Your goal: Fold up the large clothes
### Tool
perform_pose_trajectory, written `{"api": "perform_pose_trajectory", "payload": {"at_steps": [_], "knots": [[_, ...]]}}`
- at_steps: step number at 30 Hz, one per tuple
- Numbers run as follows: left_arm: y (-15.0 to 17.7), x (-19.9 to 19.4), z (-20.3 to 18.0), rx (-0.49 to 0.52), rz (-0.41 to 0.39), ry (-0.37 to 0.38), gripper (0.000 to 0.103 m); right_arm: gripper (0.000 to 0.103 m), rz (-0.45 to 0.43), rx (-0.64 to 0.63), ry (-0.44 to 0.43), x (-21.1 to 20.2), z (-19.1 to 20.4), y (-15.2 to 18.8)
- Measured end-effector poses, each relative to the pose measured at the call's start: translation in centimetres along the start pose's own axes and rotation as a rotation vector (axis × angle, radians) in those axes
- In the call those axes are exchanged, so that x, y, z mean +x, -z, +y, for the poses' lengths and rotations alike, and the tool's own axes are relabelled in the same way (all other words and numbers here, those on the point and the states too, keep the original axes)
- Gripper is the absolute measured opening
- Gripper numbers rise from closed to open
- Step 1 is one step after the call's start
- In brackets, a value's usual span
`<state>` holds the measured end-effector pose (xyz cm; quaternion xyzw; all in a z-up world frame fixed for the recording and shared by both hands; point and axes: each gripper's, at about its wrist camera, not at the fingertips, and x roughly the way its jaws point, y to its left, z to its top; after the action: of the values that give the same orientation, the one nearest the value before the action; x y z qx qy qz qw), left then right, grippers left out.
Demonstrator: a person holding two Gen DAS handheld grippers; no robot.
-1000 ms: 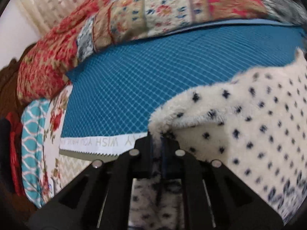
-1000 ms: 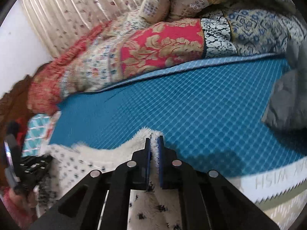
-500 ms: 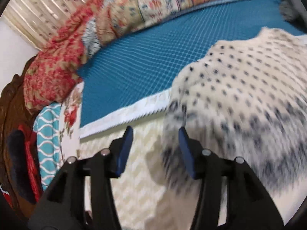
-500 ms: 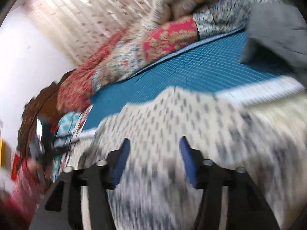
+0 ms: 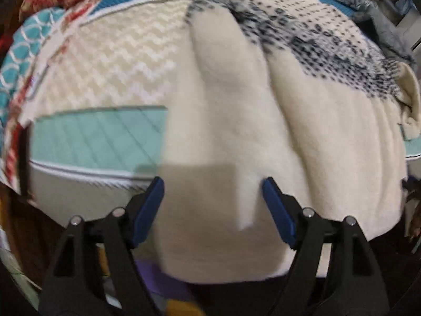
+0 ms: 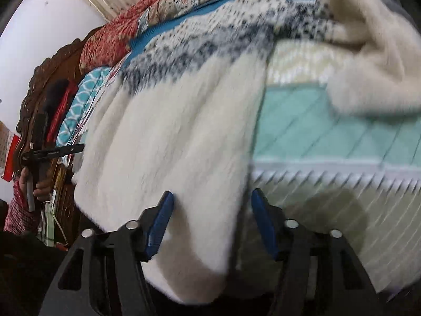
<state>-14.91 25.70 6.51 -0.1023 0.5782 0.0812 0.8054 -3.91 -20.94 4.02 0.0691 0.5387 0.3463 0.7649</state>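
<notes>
Bed [image 5: 86, 142] under blue cover [image 6: 168, 27], with cream spotted fleece garment [image 5: 236, 121] draped over its edge.

Cream fleece garment [image 5: 236, 121], dark-speckled upper part, draped over bed edge

Both grippers: black plastic frames w/ triangular cut-outs, blue pads on the inner faces of the fingers [image 5: 147, 208], silver screw heads just behind the pads. Left hand [image 6: 39, 187] wears a red-and-white checked sleeve [image 6: 18, 210].
</notes>
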Motion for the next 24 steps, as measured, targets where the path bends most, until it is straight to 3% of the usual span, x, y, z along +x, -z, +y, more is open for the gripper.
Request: {"api": "perform_pose_trajectory", "payload": {"at_steps": [1,2,4,7,10,13,14,16,19,22,24], "knots": [[0.3,0.3,-0.5,0.017,-0.015,-0.006,0.041,0.021,0.005,-0.004,0.009,0.1,0.3,0.4],[0.5,1.0,-0.9,0.043,-0.018,-0.043,0.009,0.021,-0.004,0.004,0.034,-0.1,0.5,0.7],[0.2,1.5,0.3,0.011,-0.016,-0.106,0.007,0.02,-0.049,0.011,0.081,-1.5,0.5,0.8],[-0.8,-0.7,4.4,-0.078,-0.084,-0.25,0.006,0.02,-0.124,-0.001,0.186,-4.3,0.0,1.0],[-0.8,-2.2,9.2,-0.183,-0.078,-0.319,0.011,0.02,-0.097,0.005,0.212,-4.3,-1.1,1.8],[0.4,-2.3,12.8,-0.267,-0.027,-0.467,0.012,0.021,-0.083,0.042,0.224,-2.9,-1.5,2.4],[1.1,-2.6,13.6,-0.287,-0.017,-0.462,0.012,0.023,-0.093,0.078,0.188,-2.8,-1.9,2.5],[2.4,-3.5,13.7,-0.309,-0.031,-0.335,0.012,0.027,-0.124,0.147,0.134,-3.3,-3.3,2.8],[3.8,-5.2,11.1,-0.253,-0.069,-0.233,0.022,0.04,-0.146,0.217,0.11,-4.0,-4.3,3.0],[3.9,-6.8,6.9,-0.171,-0.144,-0.067,0.044,0.059,-0.179,0.286,0.059,-5.2,-5.1,3.4],[3.5,-6.7,3.9,-0.11,-0.164,0.024,0.069,0.07,-0.203,0.319,0.036,-5.8,-5.3,3.7]]}}
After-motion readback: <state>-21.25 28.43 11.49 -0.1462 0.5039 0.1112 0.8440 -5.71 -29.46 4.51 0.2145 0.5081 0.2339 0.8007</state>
